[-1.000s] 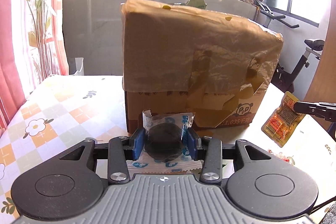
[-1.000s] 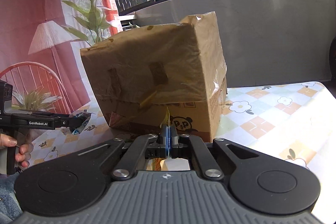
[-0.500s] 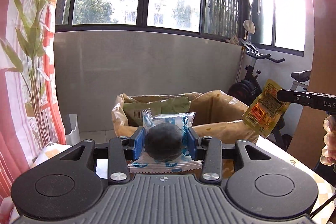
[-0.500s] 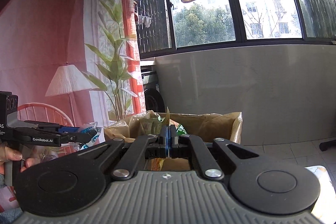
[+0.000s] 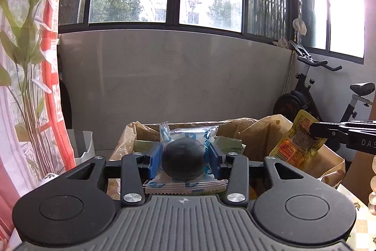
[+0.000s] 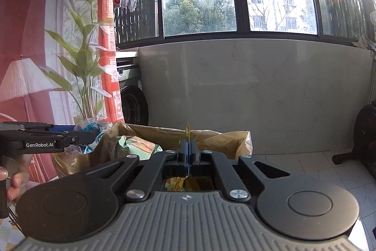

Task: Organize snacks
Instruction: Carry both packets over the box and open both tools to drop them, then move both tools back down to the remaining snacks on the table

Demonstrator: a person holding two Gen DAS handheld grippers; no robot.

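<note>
My left gripper point(image 5: 184, 158) is shut on a clear blue-printed packet holding a dark round snack point(image 5: 183, 162), held just above the near rim of an open cardboard box point(image 5: 258, 131). My right gripper point(image 6: 188, 152) is shut on a thin yellow-orange snack packet point(image 6: 187, 131), seen edge-on, over the same box point(image 6: 223, 138). The left wrist view shows that yellow packet point(image 5: 297, 141) at right, hanging from the right gripper's fingertips point(image 5: 316, 129) over the box's right flap. The right wrist view shows the left gripper point(image 6: 82, 135) at left with its packet point(image 6: 91, 127). Green packets point(image 6: 136, 147) lie inside the box.
The box stands on a floral tablecloth point(image 5: 362, 208). Behind are a grey wall, windows, an exercise bike point(image 5: 312, 91) at right, a plant and red curtain point(image 5: 33, 86) at left, a washing machine point(image 6: 131, 100), and a white bin point(image 5: 82, 145).
Both grippers have risen from table height in front of the box to above its open top, each still holding its packet. The box's inside has come into view.
</note>
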